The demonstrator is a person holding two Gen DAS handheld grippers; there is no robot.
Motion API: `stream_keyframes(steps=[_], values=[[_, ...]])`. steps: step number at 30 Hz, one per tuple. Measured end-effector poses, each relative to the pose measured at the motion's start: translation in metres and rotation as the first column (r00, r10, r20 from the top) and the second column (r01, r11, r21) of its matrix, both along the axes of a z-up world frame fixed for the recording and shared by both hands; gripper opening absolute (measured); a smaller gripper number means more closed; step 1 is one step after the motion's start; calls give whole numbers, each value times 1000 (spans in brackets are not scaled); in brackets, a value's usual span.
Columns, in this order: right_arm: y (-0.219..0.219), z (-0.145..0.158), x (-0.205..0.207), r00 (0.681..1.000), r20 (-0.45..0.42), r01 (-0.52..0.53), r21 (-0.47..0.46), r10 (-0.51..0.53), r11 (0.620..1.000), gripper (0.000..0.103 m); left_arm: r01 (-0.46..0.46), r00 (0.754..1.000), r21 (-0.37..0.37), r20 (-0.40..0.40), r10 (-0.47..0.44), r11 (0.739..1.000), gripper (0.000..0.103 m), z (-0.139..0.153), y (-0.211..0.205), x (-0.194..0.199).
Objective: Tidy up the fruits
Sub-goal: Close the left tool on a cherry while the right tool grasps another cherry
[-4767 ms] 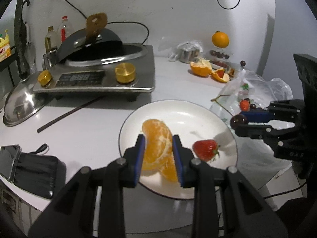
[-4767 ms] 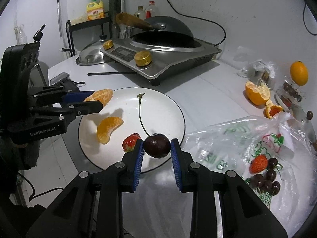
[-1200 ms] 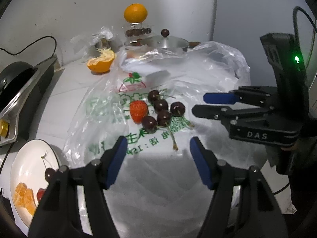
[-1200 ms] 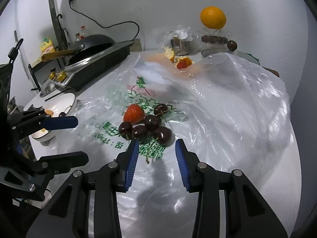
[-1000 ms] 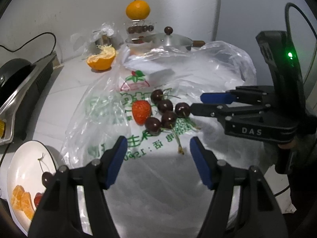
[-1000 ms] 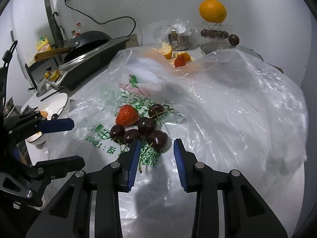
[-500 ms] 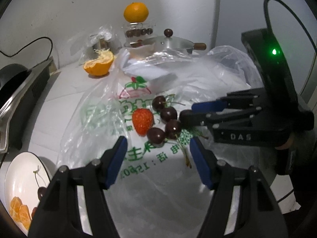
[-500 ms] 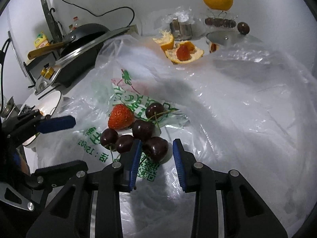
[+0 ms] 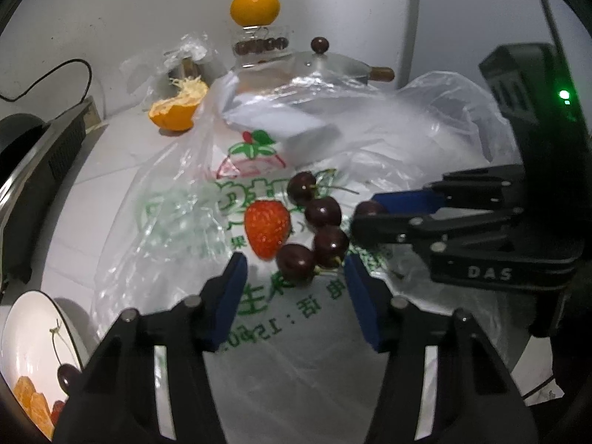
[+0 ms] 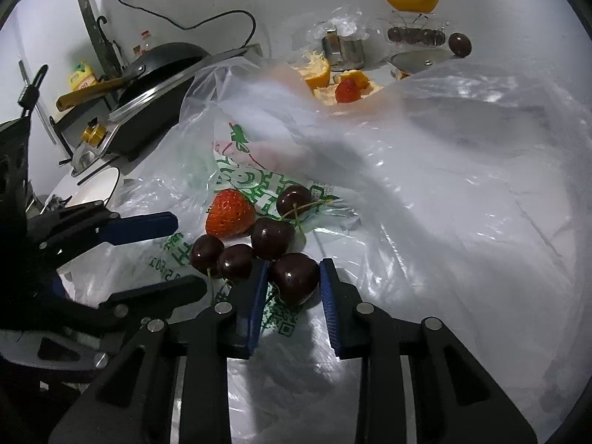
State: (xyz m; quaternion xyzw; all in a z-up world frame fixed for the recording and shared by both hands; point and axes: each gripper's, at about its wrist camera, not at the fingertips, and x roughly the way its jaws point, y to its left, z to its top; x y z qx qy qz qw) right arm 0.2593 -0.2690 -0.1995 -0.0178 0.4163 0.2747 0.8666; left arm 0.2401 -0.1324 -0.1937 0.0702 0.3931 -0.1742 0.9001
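Observation:
A red strawberry (image 9: 267,227) and several dark cherries (image 9: 326,213) lie on a clear plastic bag (image 9: 333,170); the strawberry (image 10: 230,212) also shows in the right wrist view. My left gripper (image 9: 294,284) is open and empty, its jaws either side of the nearest cherry (image 9: 296,262). My right gripper (image 10: 290,284) is open, its blue pads flanking one cherry (image 10: 294,277) with small gaps. The white plate (image 9: 27,329) at lower left holds orange segments (image 9: 31,405), a cherry and a strawberry.
A whole orange (image 9: 254,5) sits on a glass jar at the back. A peeled orange half (image 9: 177,111) and a pot lid (image 9: 333,63) lie behind the bag. A cooker with a wok (image 10: 162,70) stands at the left.
Both grippers have moved in on the fruit pile. My right gripper's jaws have narrowed around one cherry. My left gripper's jaws have narrowed and now sit by the nearest cherry.

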Motion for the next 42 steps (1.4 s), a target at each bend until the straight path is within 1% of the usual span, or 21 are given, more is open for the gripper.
stream_keyframes(steps=[7, 10, 12, 14, 18, 21, 23, 25, 29, 36, 39, 40, 41, 42], values=[[-9, 4, -3, 1000, 12, 8, 13, -8, 1000, 30, -1, 1000, 1, -18, 1, 1000, 49, -4, -1, 9], [-12, 3, -4, 1000, 10, 12, 18, -13, 1000, 30, -16, 1000, -19, -18, 16, 1000, 48, -4, 1, 10], [-14, 2, -4, 1000, 8, 18, 20, -18, 1000, 30, -14, 999, -47, -29, 13, 999, 40, -4, 3, 11], [-16, 1, -4, 1000, 6, 21, 22, -21, 1000, 30, -10, 999, -53, -31, 8, 999, 36, -4, 2, 12], [-15, 2, -4, 1000, 9, 22, 24, -22, 999, 30, 4, 999, -62, -37, -7, 998, 33, -3, 0, 12], [-17, 3, -6, 1000, 12, 23, 24, -23, 999, 30, 11, 999, -84, -42, -14, 996, 31, -4, 2, 13], [-17, 3, -6, 1000, 12, 24, 23, -24, 999, 30, 6, 999, -87, -37, -10, 996, 23, -2, 4, 13], [-17, 4, -7, 1000, 13, 26, 21, -26, 999, 30, 16, 999, -97, -48, -20, 995, 23, -2, 4, 12], [-18, 5, -8, 999, 17, 32, 20, -32, 999, 30, 31, 998, -81, -49, -35, 996, 23, -1, 3, 6], [-19, 6, -10, 999, 20, 31, 23, -31, 999, 30, 24, 999, -17, -45, -25, 1000, 24, 1, 6, -1], [-19, 6, -10, 999, 23, 30, 24, -31, 999, 30, 28, 998, -1, -53, -28, 1000, 25, 0, 5, 2], [-20, 6, -10, 999, 24, 31, 25, -31, 999, 30, 27, 998, 2, -54, -27, 1000, 27, 0, 5, 3], [-20, 6, -10, 999, 24, 31, 25, -32, 999, 30, 23, 998, 6, -58, -23, 1000, 30, -1, 3, 5], [-21, 6, -10, 999, 24, 32, 26, -32, 999, 30, 22, 998, 7, -63, -21, 1000, 30, -3, 3, 8]])
